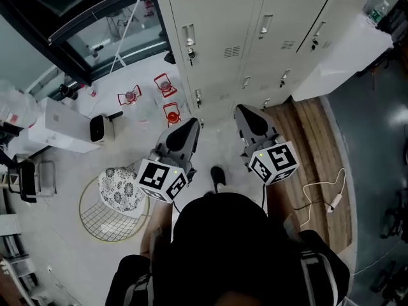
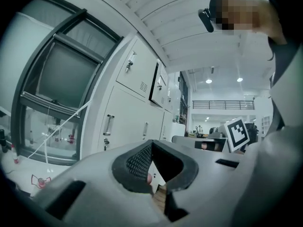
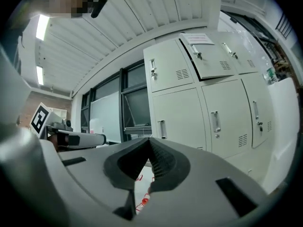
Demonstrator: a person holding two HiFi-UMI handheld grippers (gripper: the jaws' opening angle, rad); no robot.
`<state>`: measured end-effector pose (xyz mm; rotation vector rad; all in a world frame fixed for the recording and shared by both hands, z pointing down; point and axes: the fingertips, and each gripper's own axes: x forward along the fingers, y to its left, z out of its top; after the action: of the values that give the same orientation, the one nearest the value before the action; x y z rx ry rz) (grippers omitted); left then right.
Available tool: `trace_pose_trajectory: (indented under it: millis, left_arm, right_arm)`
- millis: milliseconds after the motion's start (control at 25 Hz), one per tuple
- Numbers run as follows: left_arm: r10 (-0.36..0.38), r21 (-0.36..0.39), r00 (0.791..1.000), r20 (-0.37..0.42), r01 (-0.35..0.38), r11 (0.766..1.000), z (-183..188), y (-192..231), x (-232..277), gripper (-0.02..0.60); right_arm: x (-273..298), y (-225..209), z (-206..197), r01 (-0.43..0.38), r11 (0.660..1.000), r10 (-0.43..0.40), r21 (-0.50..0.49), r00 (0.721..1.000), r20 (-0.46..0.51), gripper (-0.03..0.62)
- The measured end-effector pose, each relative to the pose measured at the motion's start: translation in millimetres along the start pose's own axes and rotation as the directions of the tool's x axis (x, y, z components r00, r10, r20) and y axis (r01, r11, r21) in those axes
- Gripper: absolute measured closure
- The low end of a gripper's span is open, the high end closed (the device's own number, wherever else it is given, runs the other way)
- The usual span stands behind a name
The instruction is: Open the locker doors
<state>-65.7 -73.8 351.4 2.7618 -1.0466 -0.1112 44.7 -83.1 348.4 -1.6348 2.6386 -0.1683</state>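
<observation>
- Lockers (image 1: 255, 43) of pale grey metal stand in one bank straight ahead of the person, at the top of the head view, with rows of doors one above another.
- Left gripper (image 1: 190, 126) and right gripper (image 1: 246, 113) are held side by side over the floor (image 1: 217, 142). They point at the bank but are well apart from it, and neither touches a door.
- Fingers of both grippers are pressed together with nothing pinched between them, as each gripper view shows.
- One upper door (image 3: 208, 56) already hangs open, tilted out from the front. The other doors in view lie flat and seem shut.
- Doors look like thin painted sheet metal, so they are probably stiff and light and swing easily on the hinges once the latch lets go. The flat painted face is likely slippery and gives no hold.
- Best place to take hold seems to be the small upright handle (image 1: 189, 36) near the edge of each door, with a little lock just under it. The fingers must first spread, then close across the handle bar.
- Pull should probably be straight out and gentle, because a light door can swing fast and hit its neighbour.
</observation>
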Motion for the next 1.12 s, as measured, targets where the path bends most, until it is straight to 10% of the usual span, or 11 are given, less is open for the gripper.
trace_pose_trajectory:
  millis: [1120]
  left_arm:
    - [0.191,-0.015,0.981,-0.019,-0.191,0.981,-7.0,64.9,66.8,0.565]
  right_arm:
    - [143.6,-40.0,-14.8,-0.224,0.974,0.222,-0.016,0.972,-0.073,0.589]
